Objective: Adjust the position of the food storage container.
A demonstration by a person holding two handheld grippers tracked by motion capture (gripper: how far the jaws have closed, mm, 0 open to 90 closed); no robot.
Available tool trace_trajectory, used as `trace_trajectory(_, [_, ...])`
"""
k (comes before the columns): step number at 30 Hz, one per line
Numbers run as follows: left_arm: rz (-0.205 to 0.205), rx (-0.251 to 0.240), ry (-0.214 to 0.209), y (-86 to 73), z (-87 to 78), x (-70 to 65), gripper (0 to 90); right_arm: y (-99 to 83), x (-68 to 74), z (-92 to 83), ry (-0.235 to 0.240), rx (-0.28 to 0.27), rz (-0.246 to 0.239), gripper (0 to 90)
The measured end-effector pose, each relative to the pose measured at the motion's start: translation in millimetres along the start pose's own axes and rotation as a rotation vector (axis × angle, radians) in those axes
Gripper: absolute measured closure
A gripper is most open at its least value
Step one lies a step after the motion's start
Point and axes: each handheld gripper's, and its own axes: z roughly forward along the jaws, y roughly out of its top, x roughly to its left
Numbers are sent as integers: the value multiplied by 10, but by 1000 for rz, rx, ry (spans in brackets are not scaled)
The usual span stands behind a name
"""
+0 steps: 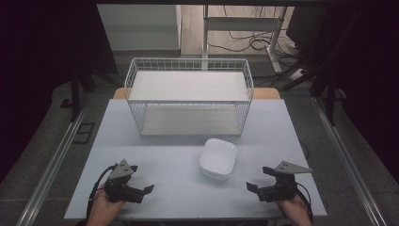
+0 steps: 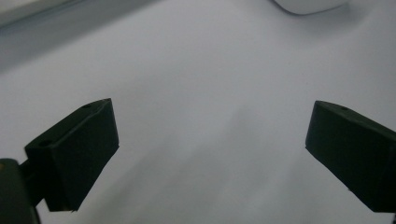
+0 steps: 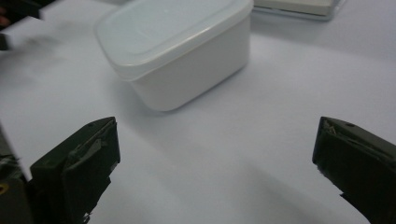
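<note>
Right claw [image 3: 215, 168] gaping, white container [image 3: 180, 51] just ahead

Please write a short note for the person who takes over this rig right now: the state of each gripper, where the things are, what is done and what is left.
Left gripper: open, holding nothing, low over the table near its front edge.
Right gripper: open, holding nothing, at the front right, pointing toward the white lidded container.
The container stands closed on the table, between the grippers and the white wire basket behind it.
Done: nothing visible so far.
Left: probably grasp the container; the right gripper looks nearer to it.
</note>
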Motion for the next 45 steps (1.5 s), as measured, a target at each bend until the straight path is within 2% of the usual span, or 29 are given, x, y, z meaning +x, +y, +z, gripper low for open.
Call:
trace_trajectory(2, [-36, -4, -23, -8, -2, 28, 38, 9, -38, 4, -25, -34, -1, 6])
trace_trajectory(3, [-44, -3, -25, -12, -6, 38, 38, 9, -38, 4, -25, -34, -1, 6])
trace_trajectory(4, [-50, -7, -33, -20, -10, 49, 41, -3, -64, 37, -73, -33, 2, 6])
trace_trajectory(5, [-50, -7, -33, -20, -10, 49, 40, -3, -64, 37, -73, -33, 2, 6])
trace_trajectory(8, [-47, -13, -31, -24, -14, 53, 37, -25, -68, 90, -137, 2, 13, 4])
trace_trajectory(10, [-59, -8, -35, -38, -8, 75, 34, -18, -37, 120, -178, 40, -16, 0])
trace_trajectory(11, [-59, -8, -35, -38, -8, 75, 34, -18, -37, 120, -178, 40, -16, 0])
trace_trajectory(13, [-68, -11, -39, -44, -8, 93, 34, -6, -10, 139, -208, 58, -22, 0])
trace_trajectory(15, [-80, -10, -45, -49, -6, 109, 33, -2, -5, 141, -210, 60, -20, 0])
trace_trajectory(16, [-88, -10, -50, -53, -4, 120, 33, 6, -9, 134, -180, 65, -4, 0])
trace_trajectory(18, [-91, -11, -50, -54, -4, 124, 33, 12, -14, 134, -164, 65, 14, 0])
trace_trajectory(21, [-95, -16, -48, -55, -11, 127, 34, 21, -15, 139, -171, 68, 9, 0])
trace_trajectory(23, [-103, -18, -50, -59, -18, 138, 34, 38, -8, 154, -177, 69, 23, 15])
trace_trajectory(24, [-107, -20, -51, -62, -20, 146, 35, 64, 8, 172, -179, 72, 23, 87])
trace_trajectory(25, [-111, -22, -51, -64, -22, 154, 35, 64, 8, 172, -179, 72, 23, 87])
trace_trajectory(27, [-121, -26, -55, -69, -26, 165, 36, 95, 35, 196, -177, 74, 20, 213])
trace_trajectory(28, [-126, -27, -57, -71, -28, 172, 36, 126, 73, 221, -150, 78, 10, 370])
trace_trajectory(29, [-126, -27, -57, -71, -28, 172, 36, 126, 73, 221, -150, 78, 10, 370])
trace_trajectory(30, [-127, -26, -59, -72, -26, 175, 36, 143, 97, 238, -139, 84, 0, 435])
trace_trajectory(31, [-128, -26, -59, -72, -24, 176, 36, 159, 121, 260, -132, 95, -15, 511])
trace_trajectory(32, [-128, -22, -58, -72, -20, 176, 37, 192, 175, 305, -110, 116, -47, 651])
trace_trajectory(33, [-128, -22, -58, -72, -20, 176, 37, 192, 175, 305, -110, 116, -47, 651])
trace_trajectory(35, [-129, -20, -57, -72, -16, 177, 37, 220, 235, 361, -99, 125, -84, 752])
trace_trajectory(36, [-131, -20, -58, -73, -16, 180, 37, 237, 288, 421, -87, 138, -121, 829])
trace_trajectory(39, [-135, -21, -58, -74, -18, 184, 38, 247, 316, 488, -93, 159, -146, 870])
trace_trajectory(40, [-139, -22, -58, -74, -16, 188, 38, 243, 324, 545, -87, 186, -147, 883])
trace_trajectory(45, [-142, -22, -59, -72, -9, 194, 39, 251, 410, 626, -59, 202, -153, 892])
